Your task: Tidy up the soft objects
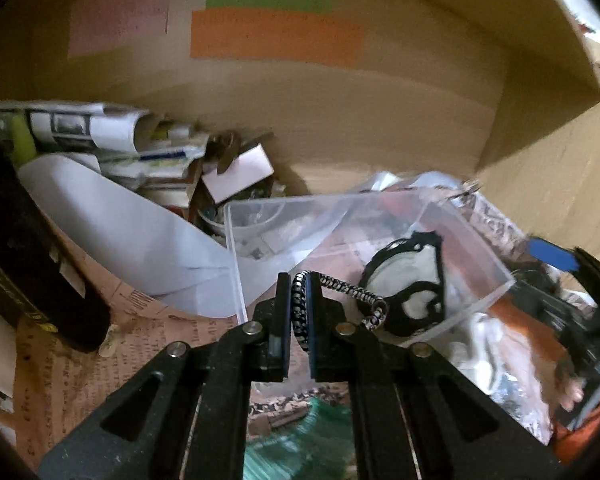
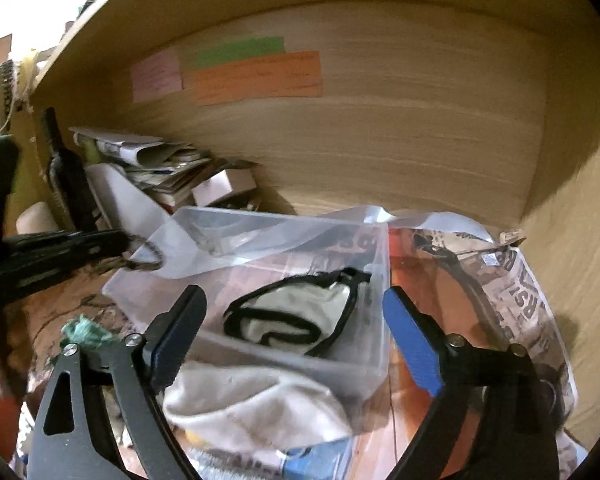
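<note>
Left tongs [image 1: 299, 316] clamped on a black-and-white braided cord [image 1: 352, 292] at the clear plastic bin [image 2: 376, 264], right tongs [image 2: 296, 336] spread apart near a black-trimmed white pouch [image 2: 296, 316] inside

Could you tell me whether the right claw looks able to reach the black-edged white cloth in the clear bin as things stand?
Probably yes: the right claw is open, the cloth lies uncovered between its fingers in the clear bin, whose top is open.
</note>
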Demonstrator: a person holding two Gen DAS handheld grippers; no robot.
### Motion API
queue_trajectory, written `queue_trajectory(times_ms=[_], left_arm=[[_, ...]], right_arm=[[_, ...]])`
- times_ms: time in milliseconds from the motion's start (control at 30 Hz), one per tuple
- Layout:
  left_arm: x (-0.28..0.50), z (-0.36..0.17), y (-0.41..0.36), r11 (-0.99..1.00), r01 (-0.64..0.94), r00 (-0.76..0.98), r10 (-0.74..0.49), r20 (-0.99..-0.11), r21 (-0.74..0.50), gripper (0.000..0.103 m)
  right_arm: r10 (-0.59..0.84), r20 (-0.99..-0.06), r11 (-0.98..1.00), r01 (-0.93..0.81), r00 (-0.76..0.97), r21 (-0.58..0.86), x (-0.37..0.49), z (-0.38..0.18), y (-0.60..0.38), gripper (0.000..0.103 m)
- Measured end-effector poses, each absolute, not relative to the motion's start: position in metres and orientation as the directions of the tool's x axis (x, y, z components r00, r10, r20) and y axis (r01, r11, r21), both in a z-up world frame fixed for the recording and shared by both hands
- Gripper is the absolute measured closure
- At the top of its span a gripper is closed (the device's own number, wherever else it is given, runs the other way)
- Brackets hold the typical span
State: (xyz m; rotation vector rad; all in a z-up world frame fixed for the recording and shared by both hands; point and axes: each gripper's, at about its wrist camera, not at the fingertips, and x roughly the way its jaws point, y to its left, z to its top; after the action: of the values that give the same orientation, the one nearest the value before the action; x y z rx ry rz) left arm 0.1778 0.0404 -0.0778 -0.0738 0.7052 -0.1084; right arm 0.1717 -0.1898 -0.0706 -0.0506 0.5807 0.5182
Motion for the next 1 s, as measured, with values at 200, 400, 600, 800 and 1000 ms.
queue_trajectory(times_ms=[200, 400, 600, 800, 1000], left_arm=[[0.192, -0.093, 0.036, 0.994, 0.071, 0.717, -0.107, -0.689, -0.081, 0.097], [0.190, -0.093, 0.030, 0.994, 0.090, 0.712, -0.109, -0.693, -0.064, 0.094], [0.167, -0.080, 0.033, 0.992, 0.099, 0.737, -0.126, -0.664, -0.079, 0.065], [0.136, -0.076, 0.039, 0.994, 0.087, 0.757, -0.107, -0.645, -0.063, 0.035], [0.108, -0.092, 0.042, 0.996, 0.083, 0.739, -0.085, -0.668, -0.035, 0.012]], right_arm=[[0.470, -0.555, 0.861, -0.494, 0.687, 0.118, 0.154, -0.086, -0.190, 0.000], [0.477, -0.620, 0.845, -0.519, 0.623, 0.129, 0.148, -0.111, -0.178, 0.000], [0.448, -0.661, 0.858, -0.497, 0.602, 0.129, 0.156, -0.124, -0.176, 0.000], [0.401, -0.694, 0.889, -0.438, 0.598, 0.136, 0.167, -0.135, -0.189, 0.000], [0.448, -0.706, 0.881, -0.406, 0.549, 0.244, 0.172, -0.145, -0.205, 0.009]])
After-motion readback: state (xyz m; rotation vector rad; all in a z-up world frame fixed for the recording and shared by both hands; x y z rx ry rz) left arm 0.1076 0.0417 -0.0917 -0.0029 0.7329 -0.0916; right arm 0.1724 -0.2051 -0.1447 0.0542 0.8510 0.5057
